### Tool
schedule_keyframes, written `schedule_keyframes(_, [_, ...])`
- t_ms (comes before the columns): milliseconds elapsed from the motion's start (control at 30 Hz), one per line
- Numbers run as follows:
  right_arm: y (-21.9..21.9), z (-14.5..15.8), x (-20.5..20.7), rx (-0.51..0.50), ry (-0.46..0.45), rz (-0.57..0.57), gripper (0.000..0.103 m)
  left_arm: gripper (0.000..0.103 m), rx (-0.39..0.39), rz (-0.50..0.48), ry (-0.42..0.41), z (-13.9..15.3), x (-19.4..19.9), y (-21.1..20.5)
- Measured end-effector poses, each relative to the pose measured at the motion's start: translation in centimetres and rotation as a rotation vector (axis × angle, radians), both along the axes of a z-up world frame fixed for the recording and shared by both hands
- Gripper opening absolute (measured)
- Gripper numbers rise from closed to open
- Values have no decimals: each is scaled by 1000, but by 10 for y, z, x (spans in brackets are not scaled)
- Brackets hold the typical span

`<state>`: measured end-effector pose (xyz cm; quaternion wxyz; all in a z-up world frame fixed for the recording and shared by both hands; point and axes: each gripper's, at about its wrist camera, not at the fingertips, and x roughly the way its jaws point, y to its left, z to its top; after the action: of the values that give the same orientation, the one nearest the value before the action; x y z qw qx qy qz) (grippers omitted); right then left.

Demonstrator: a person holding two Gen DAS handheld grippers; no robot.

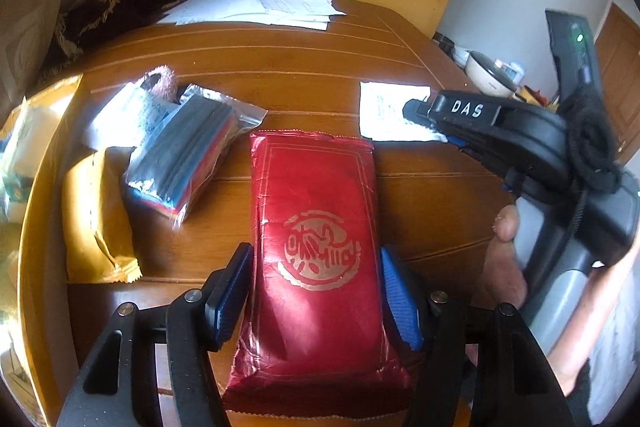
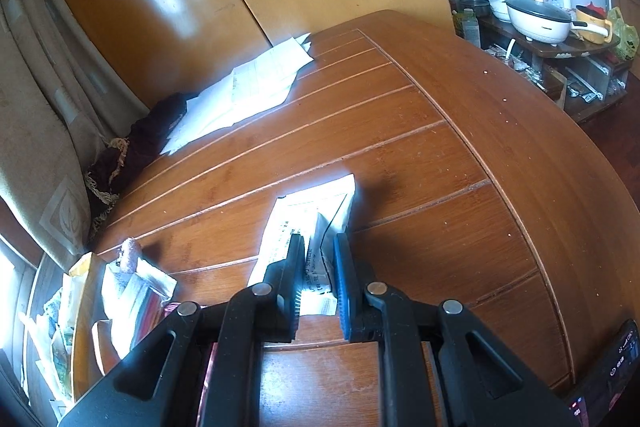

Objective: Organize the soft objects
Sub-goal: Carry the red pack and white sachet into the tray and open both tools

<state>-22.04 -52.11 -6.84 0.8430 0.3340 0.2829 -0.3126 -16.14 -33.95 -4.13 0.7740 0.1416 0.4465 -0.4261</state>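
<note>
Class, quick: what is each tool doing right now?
Left tool: open around the red packet, pads not pressing.
Right tool: shut on the white packet.

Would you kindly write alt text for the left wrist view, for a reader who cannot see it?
A shiny red foil packet with a gold emblem lies on a brown wooden table between the open left claw. Left of it sit a clear bag of coloured sheets and a yellow packet; at right, the right claw grips a white paper packet.
</note>
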Motion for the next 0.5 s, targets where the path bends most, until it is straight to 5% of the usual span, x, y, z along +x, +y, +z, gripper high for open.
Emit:
schedule_keyframes(233, [23,12,-26,3,-28,25,14,55,-18,-12,-19,-1,3,9])
schedule_keyframes(500, [56,14,-55,28,-49,76,14,50,-176,39,107,17,12,46])
